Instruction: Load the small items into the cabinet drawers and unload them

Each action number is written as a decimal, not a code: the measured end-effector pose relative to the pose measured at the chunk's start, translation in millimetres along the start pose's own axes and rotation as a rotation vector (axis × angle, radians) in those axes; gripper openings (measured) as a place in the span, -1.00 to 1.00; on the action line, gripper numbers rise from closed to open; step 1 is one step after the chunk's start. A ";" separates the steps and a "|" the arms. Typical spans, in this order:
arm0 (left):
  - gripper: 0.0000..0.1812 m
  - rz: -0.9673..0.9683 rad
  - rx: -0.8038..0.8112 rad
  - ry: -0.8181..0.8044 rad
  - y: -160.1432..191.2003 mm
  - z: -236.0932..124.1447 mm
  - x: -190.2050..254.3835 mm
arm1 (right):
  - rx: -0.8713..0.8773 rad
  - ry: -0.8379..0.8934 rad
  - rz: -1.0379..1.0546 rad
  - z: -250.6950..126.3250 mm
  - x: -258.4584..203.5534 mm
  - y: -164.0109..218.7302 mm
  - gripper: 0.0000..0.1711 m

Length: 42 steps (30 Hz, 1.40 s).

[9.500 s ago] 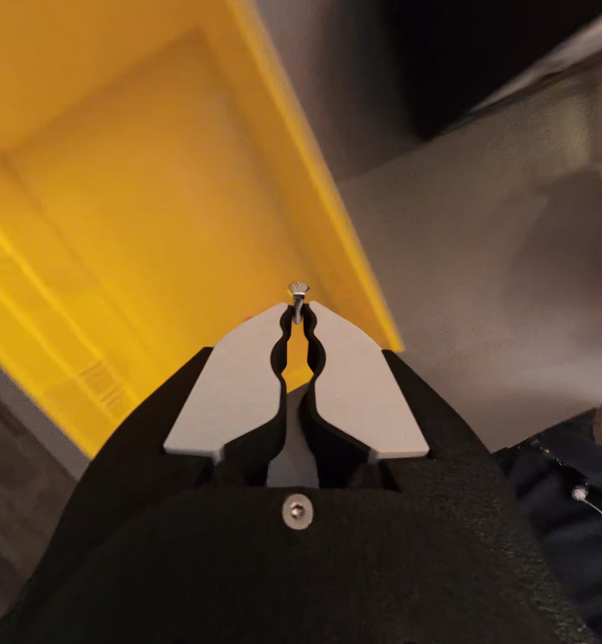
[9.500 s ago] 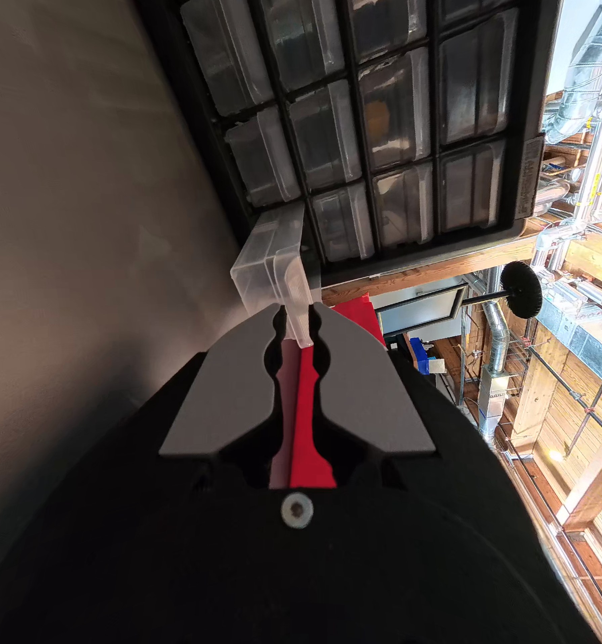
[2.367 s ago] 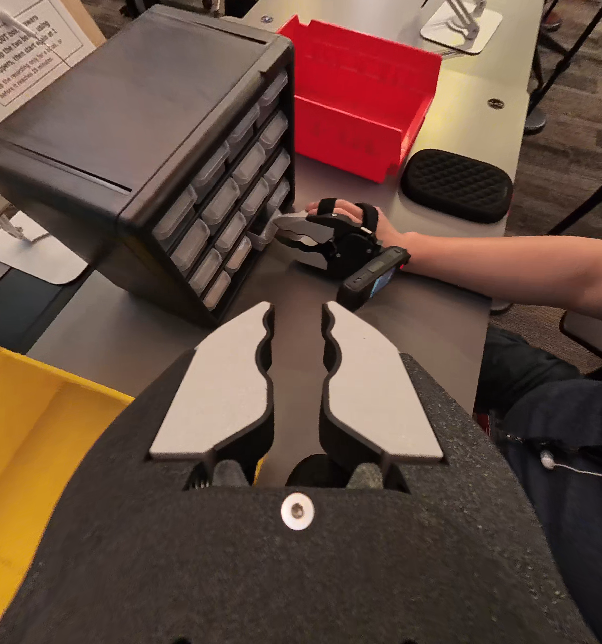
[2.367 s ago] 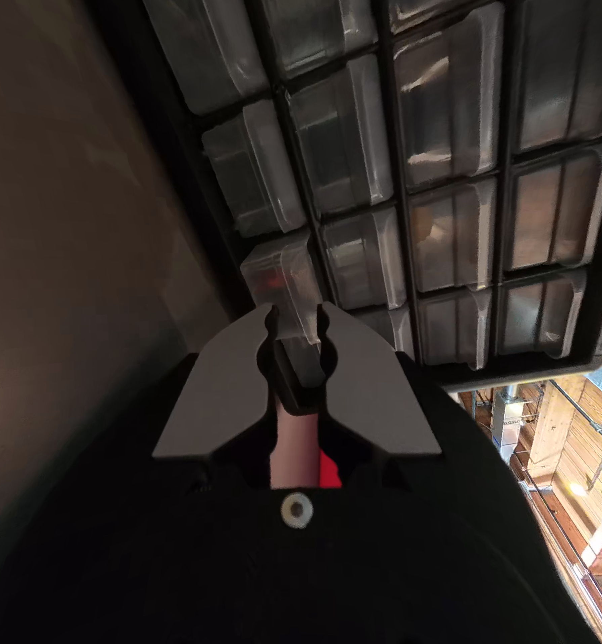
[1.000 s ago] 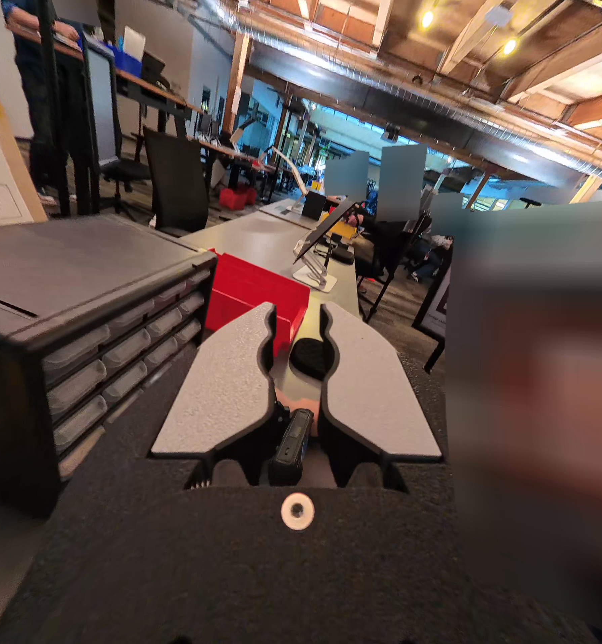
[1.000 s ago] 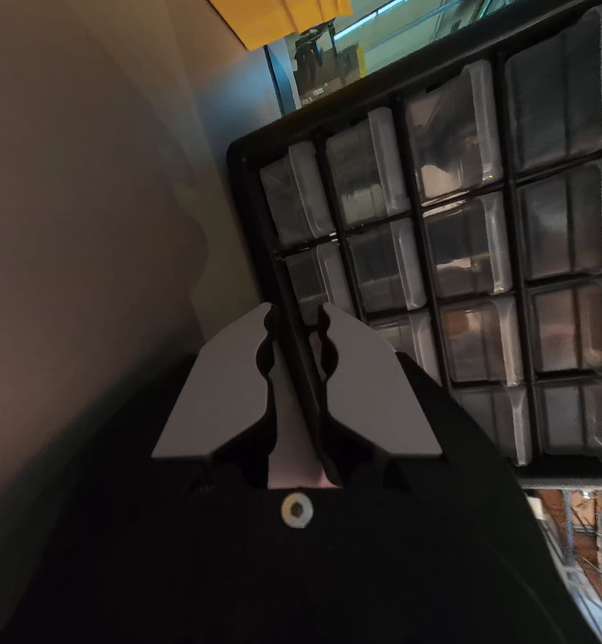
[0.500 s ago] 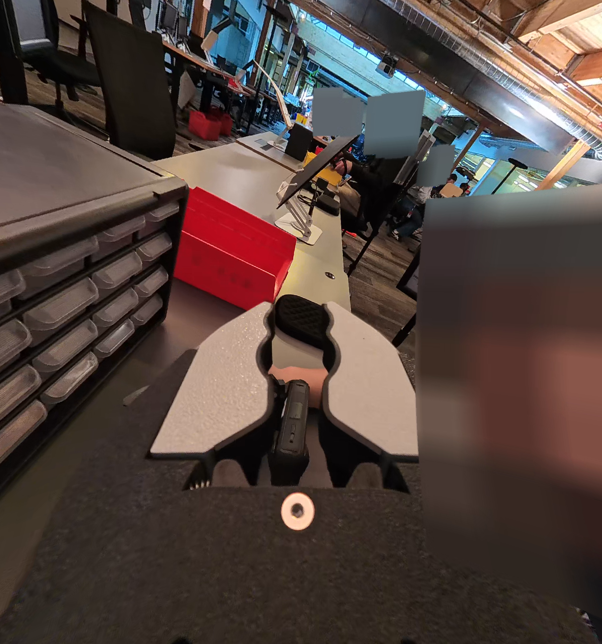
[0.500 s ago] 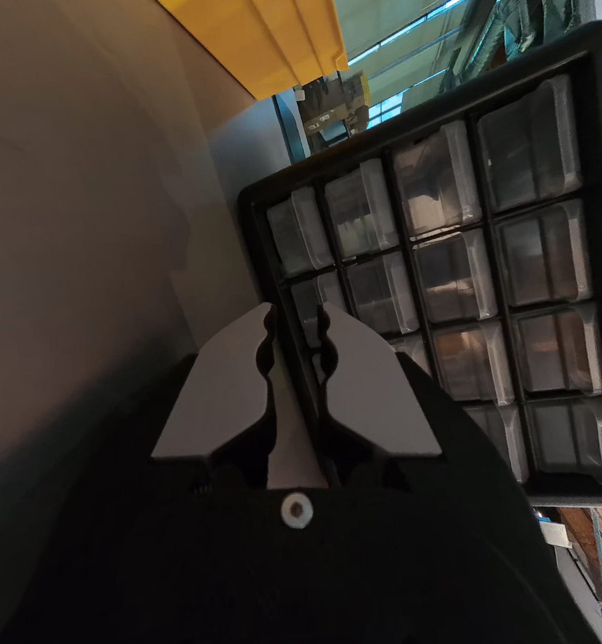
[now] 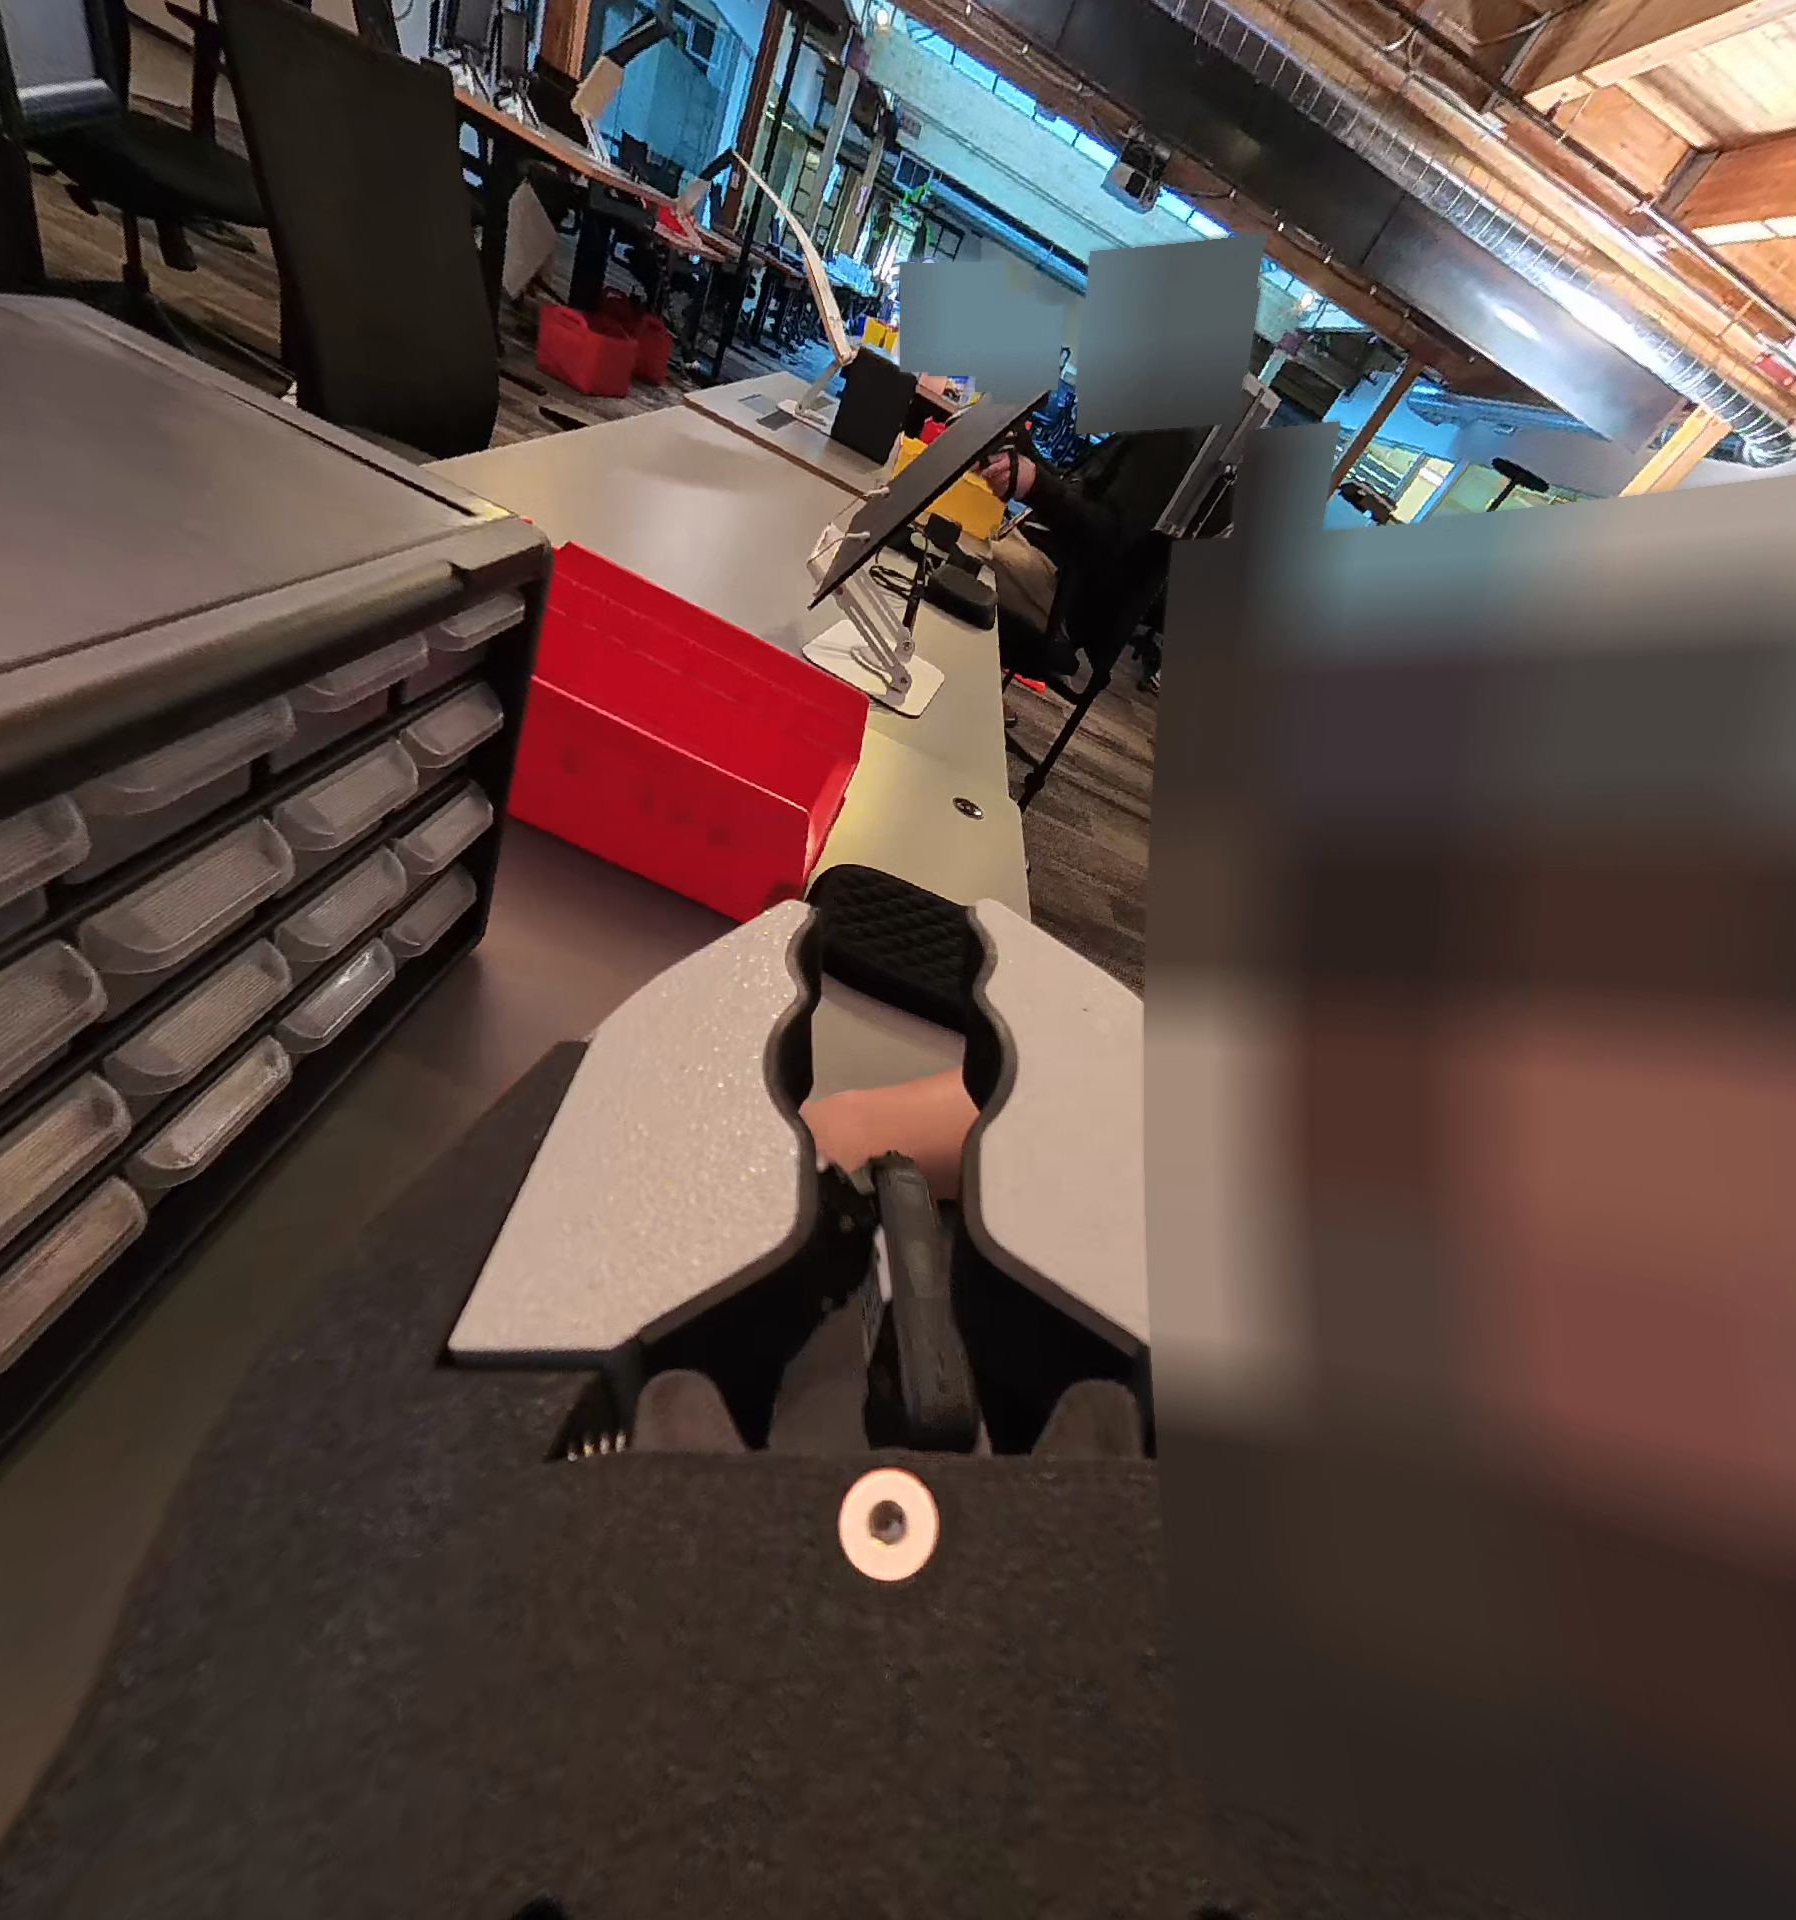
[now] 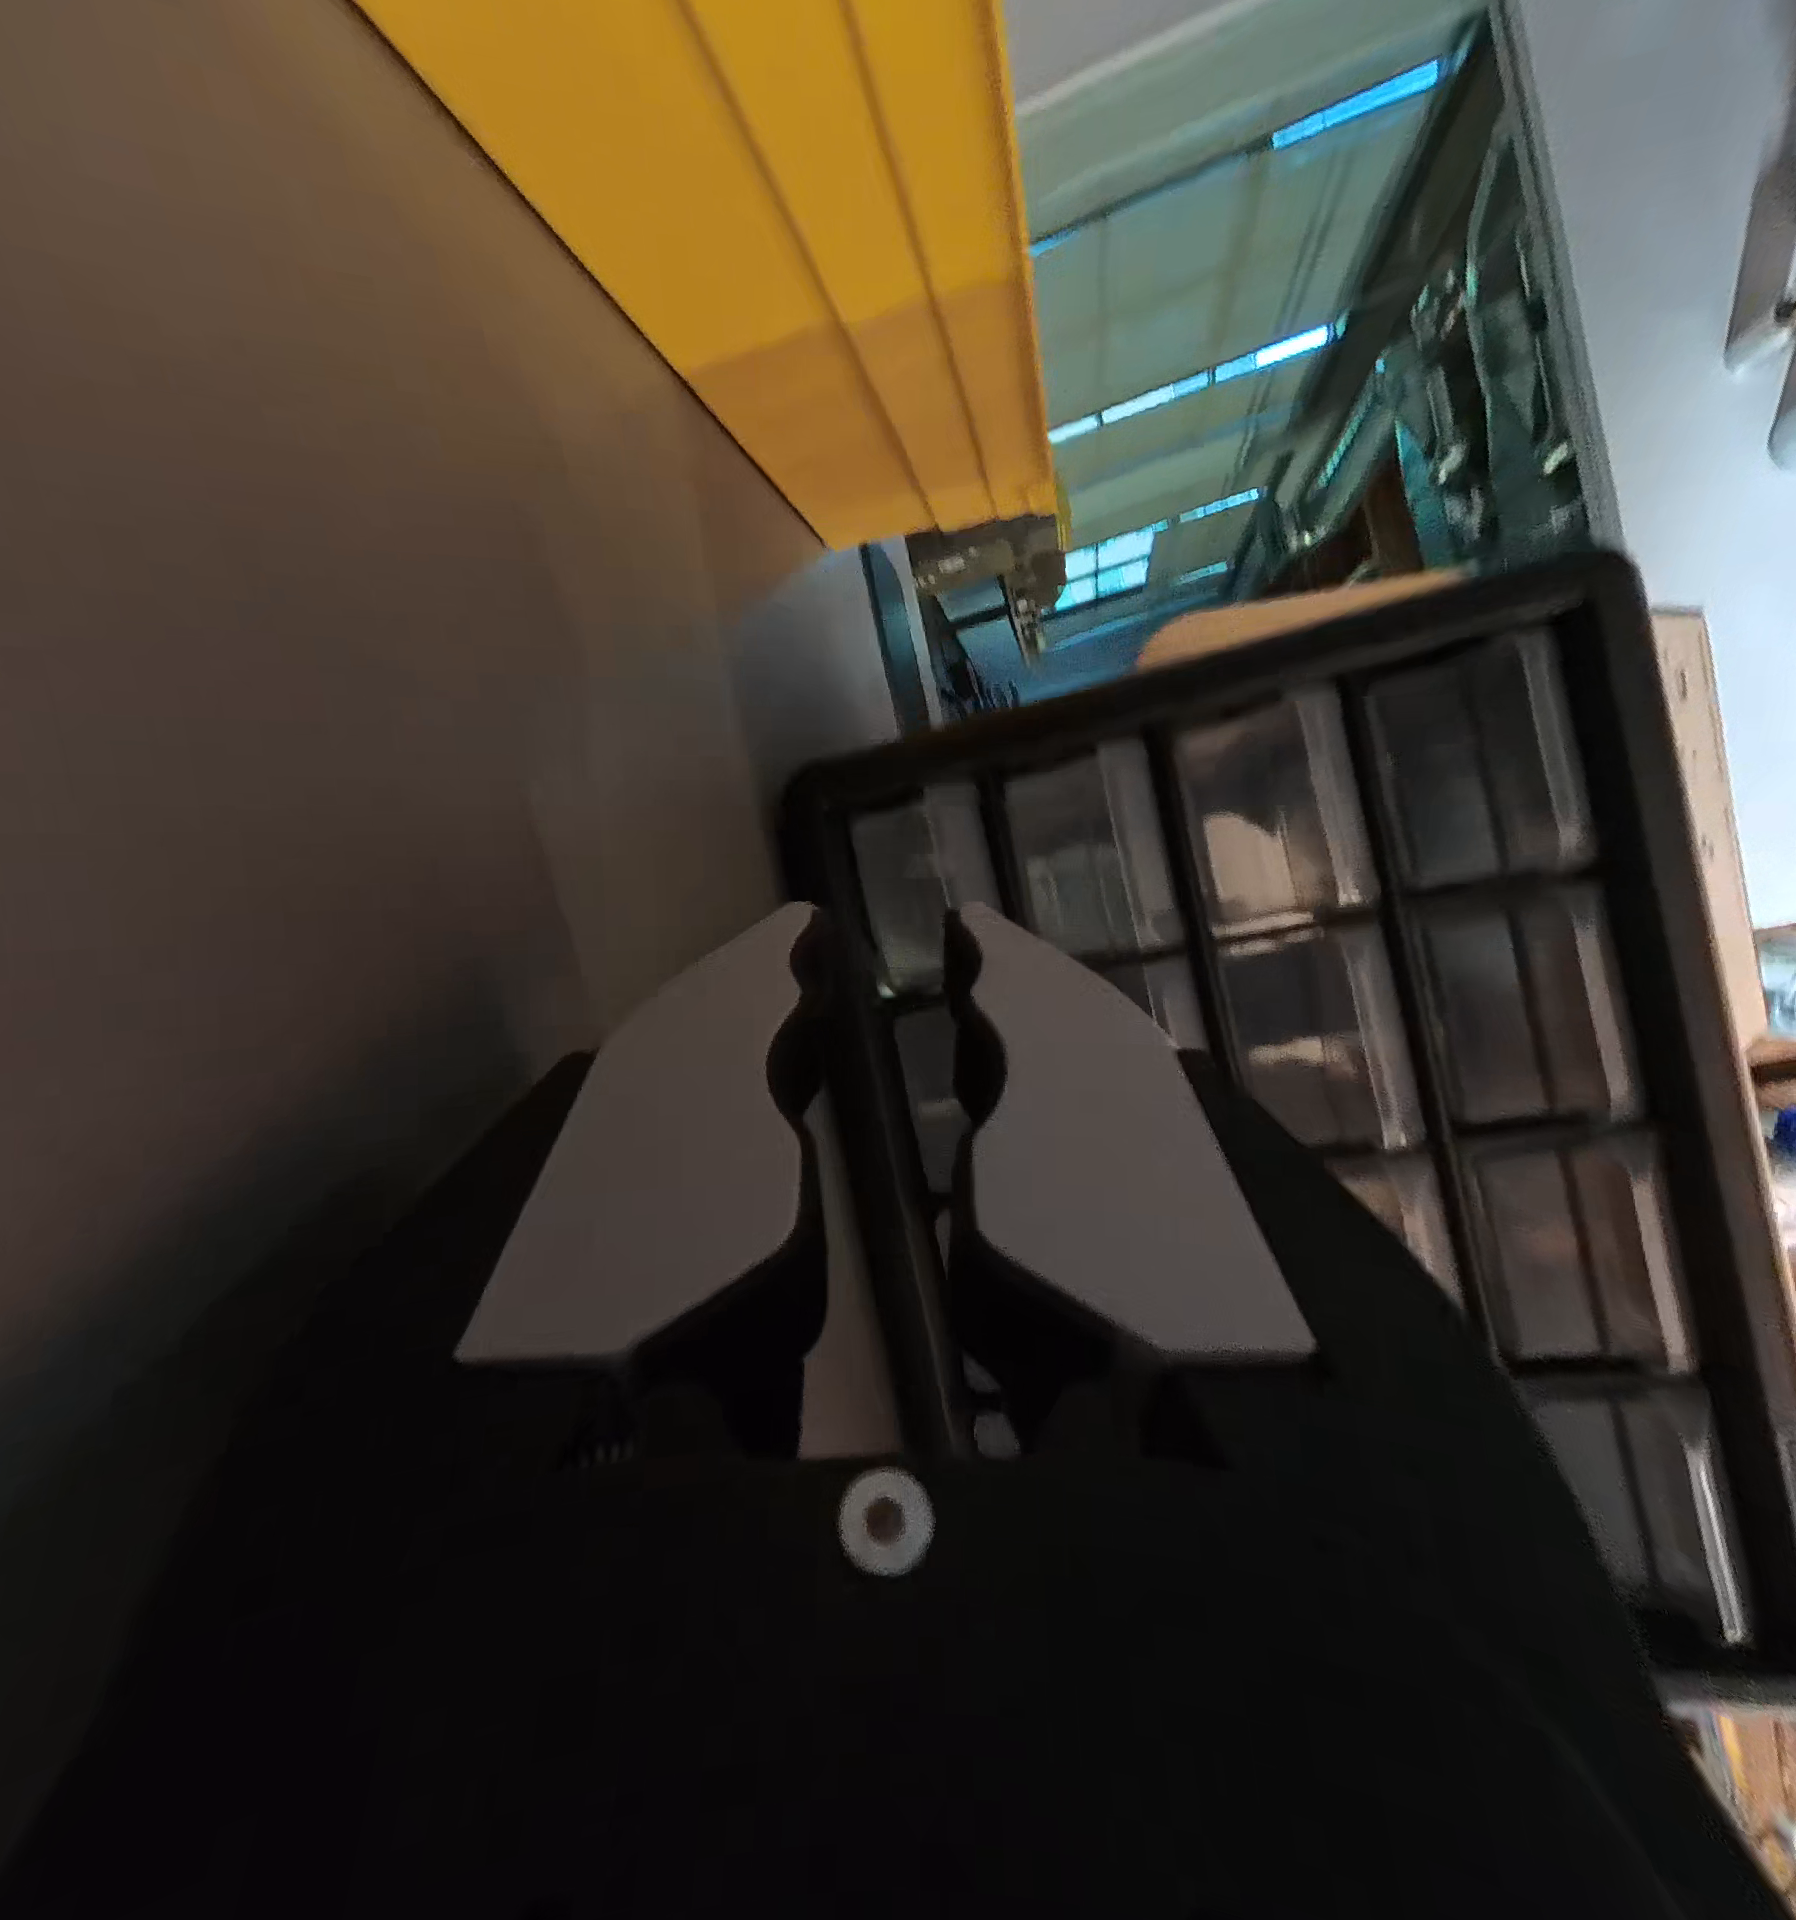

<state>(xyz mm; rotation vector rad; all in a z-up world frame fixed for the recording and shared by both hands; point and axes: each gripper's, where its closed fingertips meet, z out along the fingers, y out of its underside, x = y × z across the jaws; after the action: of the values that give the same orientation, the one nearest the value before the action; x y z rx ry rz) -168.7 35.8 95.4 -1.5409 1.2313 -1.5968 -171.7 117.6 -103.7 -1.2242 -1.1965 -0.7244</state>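
Drawer cabinet point(image 9: 208, 727): black, on grey table point(image 9: 925, 727), all clear drawers pushed in. Red bin point(image 9: 665, 758) just beside the cabinet; black pad point(image 9: 899, 951) near the bin. Left gripper point(image 9: 892, 935): fingers spread, empty. Right gripper point(image 10: 881, 935): fingers spread, empty, facing the cabinet point(image 10: 1393, 1039); yellow bin point(image 10: 821, 260) beyond. Small items not visible.

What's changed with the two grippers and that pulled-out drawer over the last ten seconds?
The left gripper let go of its small bolt and swung from the yellow bin to face along the table, open. The right gripper released the drawer tab and backed off; the drawers now look shut. The cabinet stayed put.
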 end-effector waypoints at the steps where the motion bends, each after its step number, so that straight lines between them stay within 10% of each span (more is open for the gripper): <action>1: -0.73 -0.005 -0.003 0.003 0.7 0.8 -0.5 | 0.010 -0.015 -0.017 0.1 -4.6 -5.0 -0.75; 9: -0.73 -0.008 -0.064 0.007 12.9 11.3 -1.9 | -0.012 -0.005 0.021 1.2 -0.2 -0.6 -0.75; 16: -0.73 -0.021 -0.067 -0.001 14.1 14.6 -3.1 | -0.122 0.437 -0.121 -25.1 95.4 46.2 -0.73; 27: -0.73 -0.014 -0.099 0.004 21.8 17.8 -3.4 | 0.036 0.048 -0.393 -50.3 -14.0 -0.5 -0.88; 42: -0.73 -0.041 -0.159 0.004 44.6 41.4 -1.1 | -0.081 -0.114 -0.086 -45.4 -22.7 4.7 -0.88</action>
<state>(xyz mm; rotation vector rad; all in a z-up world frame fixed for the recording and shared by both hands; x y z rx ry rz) -136.3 10.4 50.5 -1.6708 1.3661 -1.5599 -160.5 71.6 -122.6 -1.3021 -1.3312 -0.7810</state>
